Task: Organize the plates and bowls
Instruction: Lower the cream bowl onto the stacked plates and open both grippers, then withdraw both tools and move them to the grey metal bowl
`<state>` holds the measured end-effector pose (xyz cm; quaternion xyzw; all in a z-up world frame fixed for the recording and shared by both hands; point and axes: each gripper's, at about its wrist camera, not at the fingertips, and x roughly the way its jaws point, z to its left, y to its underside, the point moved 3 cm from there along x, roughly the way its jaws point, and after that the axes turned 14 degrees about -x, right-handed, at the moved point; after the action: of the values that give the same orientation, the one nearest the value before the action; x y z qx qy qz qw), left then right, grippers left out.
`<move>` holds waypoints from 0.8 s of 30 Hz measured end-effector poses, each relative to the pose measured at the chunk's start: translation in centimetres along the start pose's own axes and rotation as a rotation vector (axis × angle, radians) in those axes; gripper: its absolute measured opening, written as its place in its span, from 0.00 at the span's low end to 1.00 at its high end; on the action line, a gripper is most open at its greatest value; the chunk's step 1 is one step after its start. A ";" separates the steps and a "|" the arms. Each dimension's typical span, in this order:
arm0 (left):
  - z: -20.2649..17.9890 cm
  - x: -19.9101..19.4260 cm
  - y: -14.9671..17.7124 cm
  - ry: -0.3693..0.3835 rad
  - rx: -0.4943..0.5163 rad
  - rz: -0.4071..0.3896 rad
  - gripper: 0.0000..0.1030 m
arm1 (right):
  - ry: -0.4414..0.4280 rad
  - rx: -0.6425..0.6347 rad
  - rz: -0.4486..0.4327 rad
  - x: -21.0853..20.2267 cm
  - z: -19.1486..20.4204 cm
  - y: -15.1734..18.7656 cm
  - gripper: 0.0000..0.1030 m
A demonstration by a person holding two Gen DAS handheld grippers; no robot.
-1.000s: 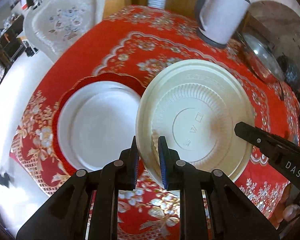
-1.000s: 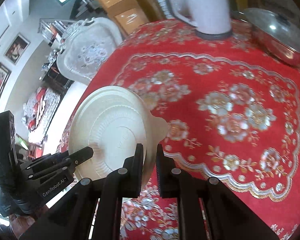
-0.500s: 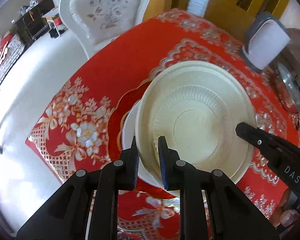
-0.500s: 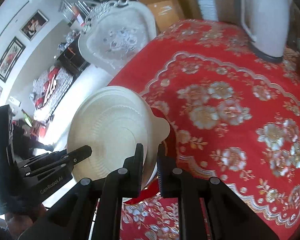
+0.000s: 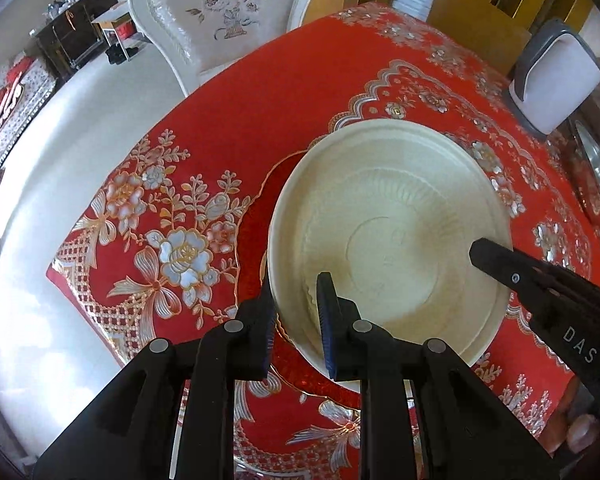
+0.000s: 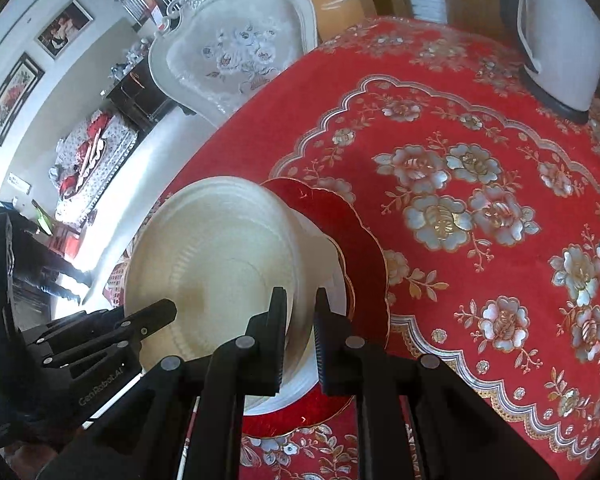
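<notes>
While the cream bowl (image 5: 388, 240) sits over the red-rimmed plate (image 6: 364, 240) just ahead of our jaws, our left gripper (image 5: 296, 320) and right gripper (image 6: 300, 332) each pinch its rim above the red-clothed surface (image 6: 480, 200).

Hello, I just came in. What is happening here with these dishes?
A person holds one cream bowl with both tools: the left hand-held gripper and the right hand-held gripper each pinch its rim on opposite sides. The bowl is above a red-rimmed plate on the red tablecloth; contact is unclear.
</notes>
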<state>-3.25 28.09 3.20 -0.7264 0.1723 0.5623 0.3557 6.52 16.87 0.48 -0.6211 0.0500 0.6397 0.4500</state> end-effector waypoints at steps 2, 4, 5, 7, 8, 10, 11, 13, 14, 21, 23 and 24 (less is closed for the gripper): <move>0.0 -0.3 -0.1 0.014 0.001 -0.003 0.24 | -0.012 0.014 0.003 -0.2 -0.2 0.2 0.14; 0.1 -1.1 -0.4 0.013 -0.007 -0.031 0.24 | -0.020 0.026 -0.025 -0.9 -0.3 0.3 0.18; 0.2 -1.5 -0.5 0.012 -0.009 -0.047 0.24 | -0.021 0.030 -0.037 -1.2 -0.4 0.3 0.18; 0.1 -2.5 -0.7 0.016 -0.011 -0.075 0.24 | -0.026 0.038 -0.052 -1.8 -0.5 0.5 0.19; 0.0 -2.9 -0.7 0.020 -0.013 -0.085 0.24 | -0.027 0.043 -0.061 -2.3 -0.6 0.6 0.19; -0.6 -4.0 -0.8 0.043 -0.014 -0.113 0.24 | -0.032 0.052 -0.079 -3.1 -0.7 0.9 0.19; -1.0 -4.5 -0.8 0.058 -0.011 -0.124 0.24 | -0.036 0.059 -0.087 -3.6 -0.9 1.1 0.19; -2.4 -5.4 -0.7 0.080 0.010 -0.144 0.24 | -0.029 0.060 -0.100 -4.8 -1.1 1.5 0.19; -3.4 -5.8 -0.5 0.091 0.032 -0.159 0.24 | -0.024 0.062 -0.109 -5.3 -1.3 1.7 0.19; -10.8 -6.0 1.6 0.160 0.170 -0.163 0.24 | 0.054 0.147 -0.190 -11.0 -5.2 5.1 0.30; -12.9 -6.0 2.5 0.179 0.210 -0.152 0.24 | 0.088 0.194 -0.205 -12.7 -7.1 6.8 0.30; -14.3 -5.9 3.2 0.193 0.237 -0.142 0.24 | 0.101 0.217 -0.210 -13.4 -7.9 7.6 0.30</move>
<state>2.81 14.83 9.35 -0.7403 0.2191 0.4392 0.4594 5.25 0.58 6.23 -0.6021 0.0764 0.5479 0.5757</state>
